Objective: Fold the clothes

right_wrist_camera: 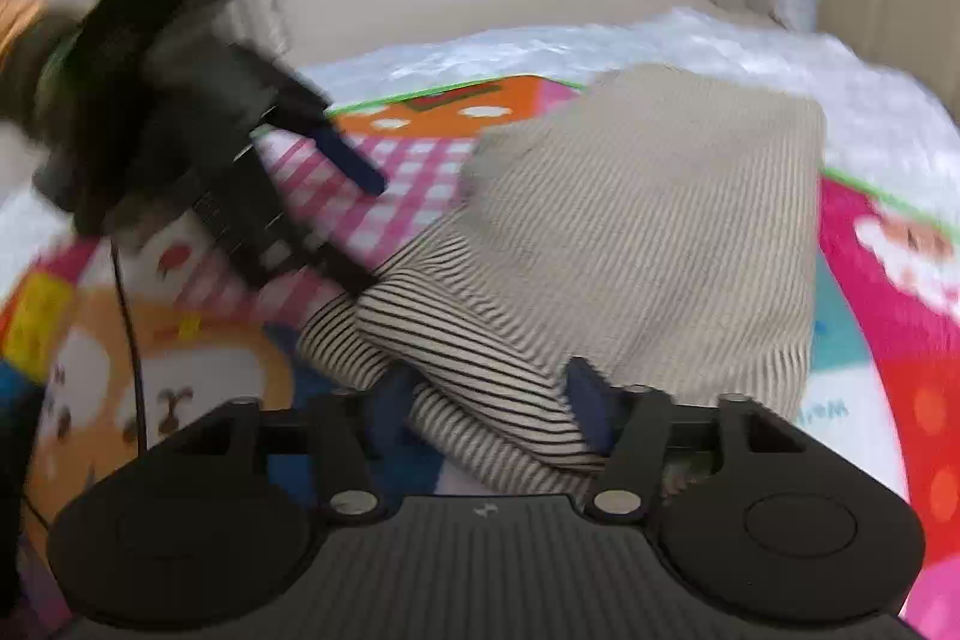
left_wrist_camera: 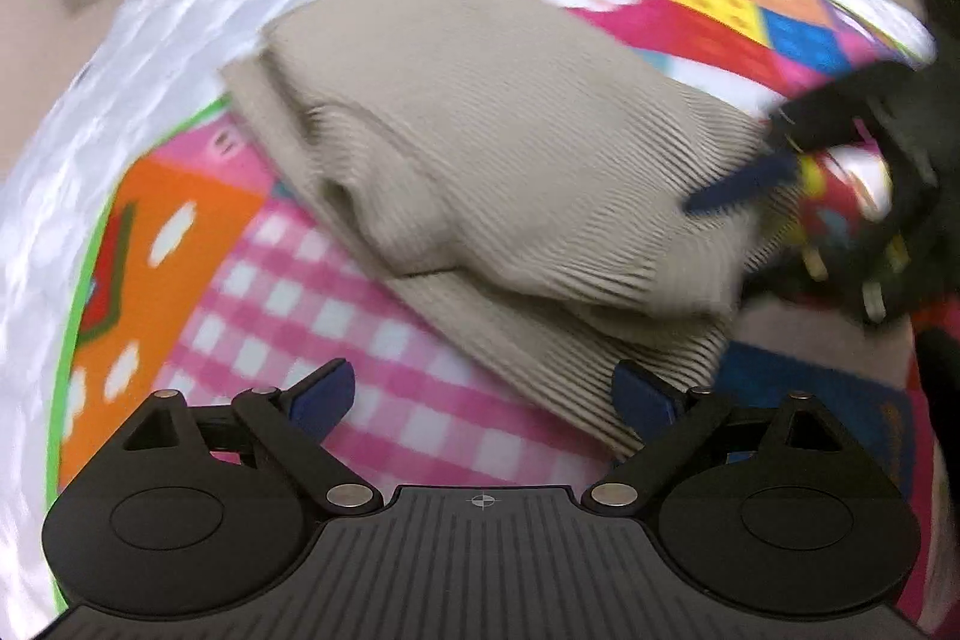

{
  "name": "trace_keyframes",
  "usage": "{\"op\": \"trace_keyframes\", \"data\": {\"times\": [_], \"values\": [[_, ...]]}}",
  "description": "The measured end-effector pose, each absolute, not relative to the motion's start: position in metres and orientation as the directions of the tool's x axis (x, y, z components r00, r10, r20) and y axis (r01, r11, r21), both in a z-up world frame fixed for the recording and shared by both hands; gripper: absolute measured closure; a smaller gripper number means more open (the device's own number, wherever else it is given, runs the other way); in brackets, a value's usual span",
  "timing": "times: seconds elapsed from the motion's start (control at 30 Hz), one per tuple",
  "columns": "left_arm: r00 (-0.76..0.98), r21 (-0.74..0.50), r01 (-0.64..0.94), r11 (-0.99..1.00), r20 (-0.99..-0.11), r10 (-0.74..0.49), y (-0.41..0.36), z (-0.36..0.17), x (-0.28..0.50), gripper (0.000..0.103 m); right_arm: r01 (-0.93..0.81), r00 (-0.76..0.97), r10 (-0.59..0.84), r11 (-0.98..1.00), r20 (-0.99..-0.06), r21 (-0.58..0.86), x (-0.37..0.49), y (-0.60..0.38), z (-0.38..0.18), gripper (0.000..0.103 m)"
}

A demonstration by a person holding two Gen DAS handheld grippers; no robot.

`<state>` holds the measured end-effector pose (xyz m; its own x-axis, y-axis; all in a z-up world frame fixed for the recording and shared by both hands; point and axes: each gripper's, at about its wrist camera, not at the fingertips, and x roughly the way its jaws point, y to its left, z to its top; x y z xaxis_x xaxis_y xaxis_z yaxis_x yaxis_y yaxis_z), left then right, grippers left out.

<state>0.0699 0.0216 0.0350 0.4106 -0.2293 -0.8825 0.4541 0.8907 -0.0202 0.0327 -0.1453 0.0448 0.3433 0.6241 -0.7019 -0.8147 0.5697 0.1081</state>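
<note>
At the bottom of the left wrist view the left hand-held gripper (left_wrist_camera: 483,397) is seen with its blue-padded fingers (left_wrist_camera: 321,396) spread wide and nothing between them; the right-side pad lies just at the near edge of the beige ribbed garment (left_wrist_camera: 480,148). The garment fills the middle of the frame as a doubled bundle, an upper layer lapped over a lower one, resting on a brightly printed play mat (left_wrist_camera: 288,292) with a white quilted cover (left_wrist_camera: 120,70) beyond it at upper left. At the right edge the right hand-held gripper (left_wrist_camera: 762,178) is blurred, its blue finger laid against the garment's far end.

In the right wrist view the right hand-held gripper (right_wrist_camera: 480,400) sits at the bottom, and a striped fold of the garment (right_wrist_camera: 648,220) is seen gathered between its fingers; it is judged to be closed on the cloth, though the left finger is mostly hidden. The left hand-held gripper (right_wrist_camera: 354,166) appears blurred at upper left, over the pink checked part of the mat (right_wrist_camera: 408,172).

The step in hand is judged to be a fold being carried or laid over by the right side. Whether another fold remains cannot be settled; next, the held edge would need aligning with the layer below.
</note>
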Motion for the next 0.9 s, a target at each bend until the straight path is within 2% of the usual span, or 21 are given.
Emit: {"op": "trace_keyframes", "data": {"times": [0.2,0.37,0.47,0.6,0.67,0.73,0.9], "values": [[0.387,-0.084,0.293,0.952,-0.901,-0.198,0.042,0.031,0.086,0.007,-0.794,0.371,0.618,0.598,-0.693,0.109,0.039,-0.16,0.082,0.039],[0.375,-0.084,0.23,0.97,-0.912,-0.168,0.046,0.034,0.093,0.007,-0.738,0.566,0.52,0.665,-0.639,-0.112,0.037,-0.188,0.141,0.039],[0.37,-0.038,0.19,0.981,-0.923,-0.107,0.041,0.044,0.094,0.007,-0.646,0.668,0.481,0.754,-0.568,-0.122,0.045,-0.211,0.183,0.039],[0.432,0.055,0.125,0.991,-0.902,-0.004,0.034,0.094,0.086,0.007,-0.517,0.773,0.478,0.856,-0.417,0.021,0.045,-0.241,0.226,0.028],[0.496,0.096,0.095,0.991,-0.867,0.036,0.035,0.131,0.073,0.006,-0.484,0.796,0.466,0.873,-0.385,0.057,0.045,-0.243,0.232,0.027],[0.559,0.166,0.063,0.984,-0.822,0.103,0.038,0.172,0.047,0.003,-0.484,0.813,0.452,0.875,-0.368,0.007,0.041,-0.235,0.235,0.027],[0.66,0.305,-0.083,0.949,-0.696,0.281,0.053,0.254,-0.016,0.0,-0.467,0.867,0.378,0.845,-0.325,-0.26,0.021,-0.207,0.246,0.027]]}}
